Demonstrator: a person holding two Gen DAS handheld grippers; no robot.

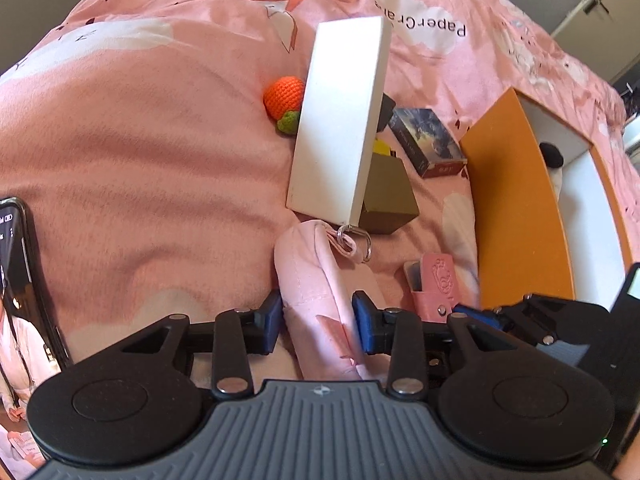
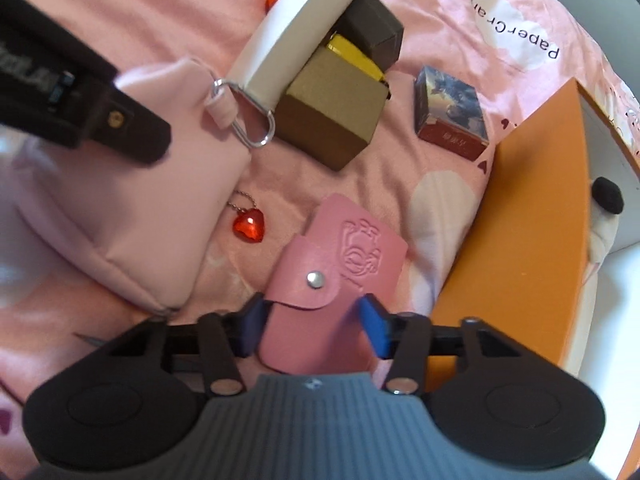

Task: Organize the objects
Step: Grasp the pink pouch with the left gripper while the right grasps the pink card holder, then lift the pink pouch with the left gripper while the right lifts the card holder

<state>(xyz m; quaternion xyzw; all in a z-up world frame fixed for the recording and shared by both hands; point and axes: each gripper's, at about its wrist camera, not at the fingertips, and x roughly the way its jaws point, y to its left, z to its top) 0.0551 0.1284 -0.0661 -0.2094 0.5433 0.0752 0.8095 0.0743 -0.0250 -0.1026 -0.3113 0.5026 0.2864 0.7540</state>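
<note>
My left gripper (image 1: 316, 326) is shut on a pale pink fabric pouch (image 1: 320, 292) with a metal clip ring (image 1: 354, 240); the pouch (image 2: 132, 184) also shows in the right wrist view. My right gripper (image 2: 316, 326) has its blue fingers around a pink leather card holder (image 2: 328, 280) with a snap button, touching its sides. The card holder (image 1: 434, 284) also appears in the left wrist view. An orange box (image 2: 528, 240) with a white inside stands open at the right, holding a plush toy (image 2: 604, 208).
On the pink bedcover lie a brown box (image 2: 332, 120), a yellow item (image 2: 356, 56), a dark box (image 2: 376, 24), a card deck box (image 2: 452, 108), a red heart charm (image 2: 249, 226), a white flat box (image 1: 340, 120), a crocheted orange fruit (image 1: 285, 98) and a phone (image 1: 20, 320).
</note>
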